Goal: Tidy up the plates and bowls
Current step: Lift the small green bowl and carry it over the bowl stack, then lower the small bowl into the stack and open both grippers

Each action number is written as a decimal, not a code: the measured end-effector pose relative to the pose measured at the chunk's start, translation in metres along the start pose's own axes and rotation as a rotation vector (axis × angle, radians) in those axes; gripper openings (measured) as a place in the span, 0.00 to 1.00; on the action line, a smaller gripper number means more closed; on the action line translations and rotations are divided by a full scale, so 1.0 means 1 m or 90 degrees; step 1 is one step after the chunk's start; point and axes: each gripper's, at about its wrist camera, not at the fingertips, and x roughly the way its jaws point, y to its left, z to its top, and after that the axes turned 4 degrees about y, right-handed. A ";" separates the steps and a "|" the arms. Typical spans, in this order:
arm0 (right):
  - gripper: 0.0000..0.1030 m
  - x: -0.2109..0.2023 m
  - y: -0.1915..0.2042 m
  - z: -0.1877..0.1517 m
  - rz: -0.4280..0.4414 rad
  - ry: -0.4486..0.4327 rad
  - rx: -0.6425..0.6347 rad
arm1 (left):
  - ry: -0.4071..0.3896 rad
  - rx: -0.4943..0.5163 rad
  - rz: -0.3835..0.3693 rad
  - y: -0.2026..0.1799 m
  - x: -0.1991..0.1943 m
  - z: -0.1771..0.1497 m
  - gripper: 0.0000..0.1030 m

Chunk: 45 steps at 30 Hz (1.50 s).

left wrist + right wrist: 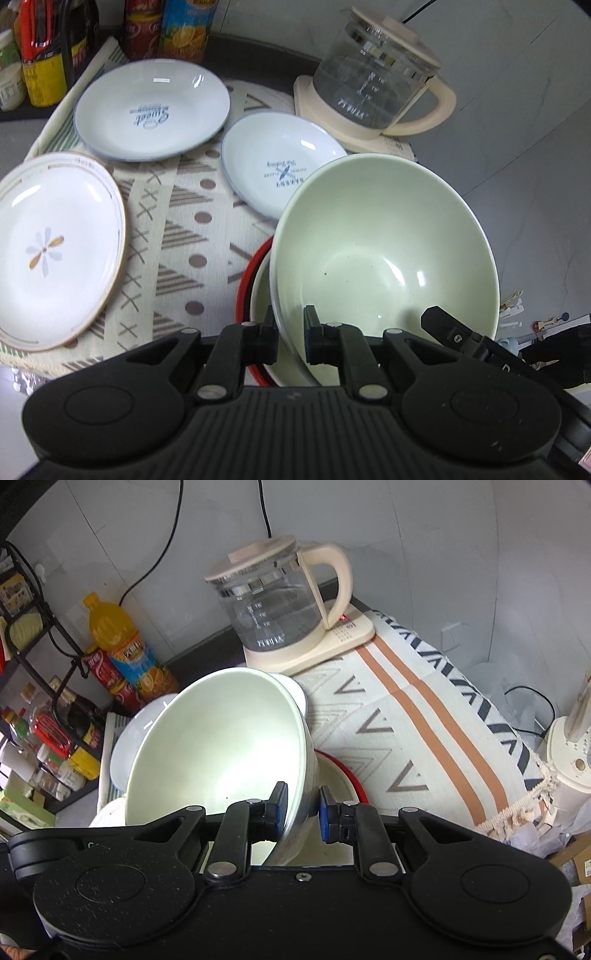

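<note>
A patterned woven cloth (184,229) covers the counter, with the glass kettle with a cream base and handle (373,77) at the far right. On the cloth lie three plates: a white plate with a flower motif and gold rim (55,251) at near left, and two pale blue-rimmed plates with printed lettering (151,110) (273,162) farther off.

The pale green ceramic bowl (376,236) hangs tilted at near right, just above a red-rimmed bowl (245,291). It is probably heavy, stiff, glazed-slick and breakable, so the rim is the sensible hold. The left gripper (290,330) is clenched on its near-left rim, and the right gripper (303,808) grasps the wall opposite.

The left wrist view alone shows all three plates. The right wrist view alone shows an orange juice bottle (122,646) by a black wire rack (48,642), and the cloth's orange stripes (424,716).
</note>
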 end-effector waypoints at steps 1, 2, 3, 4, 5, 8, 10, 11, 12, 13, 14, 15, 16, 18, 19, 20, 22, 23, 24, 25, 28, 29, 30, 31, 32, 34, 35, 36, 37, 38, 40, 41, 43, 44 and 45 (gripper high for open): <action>0.17 0.001 -0.001 -0.001 -0.002 0.004 -0.001 | 0.005 -0.001 -0.001 0.000 0.002 -0.001 0.11; 0.17 0.002 -0.002 -0.002 -0.004 0.008 -0.001 | 0.009 -0.002 -0.001 0.001 0.003 -0.002 0.11; 0.17 0.002 -0.003 -0.003 -0.005 0.013 0.001 | 0.014 -0.004 -0.002 0.001 0.005 -0.003 0.11; 0.17 0.003 -0.005 -0.004 -0.006 0.017 0.003 | 0.018 -0.006 -0.005 0.001 0.006 -0.003 0.11; 0.17 0.004 -0.006 -0.004 -0.007 0.021 0.008 | 0.021 -0.009 -0.008 0.002 0.008 -0.002 0.11; 0.17 0.008 -0.008 -0.004 -0.012 0.031 0.010 | 0.039 -0.022 -0.020 0.005 0.015 0.001 0.11; 0.17 0.010 -0.009 -0.003 -0.016 0.035 0.011 | 0.048 -0.031 -0.026 0.007 0.018 0.004 0.11; 0.17 0.012 -0.010 -0.002 -0.018 0.039 0.013 | 0.052 -0.033 -0.026 0.007 0.019 0.005 0.11; 0.17 0.014 -0.011 -0.002 -0.019 0.042 0.014 | 0.053 -0.034 -0.025 0.007 0.020 0.007 0.11; 0.17 0.015 -0.012 -0.001 -0.021 0.044 0.012 | 0.052 -0.037 -0.024 0.007 0.020 0.009 0.11; 0.17 0.016 -0.012 -0.001 -0.024 0.046 0.009 | 0.050 -0.040 -0.022 0.007 0.020 0.011 0.12; 0.17 0.018 -0.013 0.000 -0.028 0.049 0.007 | 0.049 -0.040 -0.022 0.006 0.020 0.013 0.12; 0.17 0.019 -0.015 0.001 -0.032 0.054 0.010 | 0.049 -0.040 -0.023 0.006 0.020 0.014 0.12; 0.16 0.022 -0.020 0.002 -0.034 0.062 0.022 | 0.050 -0.041 -0.024 0.007 0.021 0.017 0.12; 0.16 0.022 -0.021 0.003 -0.032 0.064 0.025 | 0.049 -0.044 -0.024 0.008 0.021 0.019 0.12; 0.16 0.023 -0.021 0.004 -0.032 0.065 0.023 | 0.049 -0.047 -0.023 0.009 0.021 0.020 0.12; 0.16 0.023 -0.017 0.004 -0.035 0.065 0.015 | 0.041 -0.040 -0.013 0.009 0.016 0.024 0.16; 0.16 0.024 -0.016 0.005 -0.039 0.064 0.010 | 0.038 -0.030 -0.011 0.008 0.014 0.026 0.16; 0.17 0.024 -0.014 0.005 -0.046 0.063 0.004 | 0.039 -0.025 -0.011 0.009 0.013 0.027 0.16; 0.16 0.025 -0.013 0.005 -0.050 0.063 0.000 | 0.039 -0.027 -0.017 0.010 0.013 0.027 0.16; 0.16 0.027 -0.015 0.005 -0.046 0.067 0.005 | 0.045 -0.033 -0.023 0.013 0.013 0.026 0.16; 0.16 0.027 -0.014 0.005 -0.047 0.066 0.000 | 0.047 -0.033 -0.021 0.013 0.012 0.026 0.16; 0.16 0.027 -0.013 0.005 -0.048 0.067 -0.004 | 0.046 -0.031 -0.020 0.013 0.011 0.025 0.16; 0.16 0.027 -0.013 0.005 -0.049 0.071 -0.007 | 0.044 -0.028 -0.020 0.013 0.009 0.025 0.16; 0.16 0.027 -0.013 0.006 -0.048 0.075 -0.006 | 0.039 -0.025 -0.018 0.012 0.007 0.025 0.16; 0.16 0.025 -0.014 0.007 -0.043 0.077 0.005 | 0.018 -0.018 0.001 0.010 0.001 0.024 0.17; 0.17 0.022 -0.014 0.008 -0.038 0.072 0.008 | 0.010 -0.010 0.014 0.010 -0.001 0.023 0.18; 0.20 0.020 -0.014 0.009 -0.035 0.068 0.009 | 0.008 -0.005 0.018 0.010 -0.002 0.023 0.19; 0.21 0.017 -0.013 0.010 -0.034 0.066 0.009 | 0.011 -0.006 0.013 0.010 -0.003 0.022 0.20; 0.21 0.014 -0.013 0.010 -0.030 0.061 0.007 | 0.016 -0.007 0.006 0.011 -0.003 0.021 0.20; 0.21 0.009 -0.013 0.009 -0.027 0.055 0.005 | 0.017 -0.006 0.006 0.013 -0.005 0.018 0.20; 0.21 0.005 -0.013 0.008 -0.024 0.051 0.005 | 0.014 -0.005 0.012 0.013 -0.006 0.017 0.20; 0.23 -0.002 -0.013 0.005 -0.019 0.042 0.002 | 0.005 -0.005 0.024 0.015 -0.011 0.014 0.28; 0.24 -0.006 -0.013 0.004 -0.015 0.038 0.000 | 0.002 -0.004 0.026 0.015 -0.013 0.012 0.30; 0.28 -0.009 -0.013 0.002 -0.011 0.034 -0.003 | -0.002 -0.004 0.029 0.015 -0.016 0.010 0.35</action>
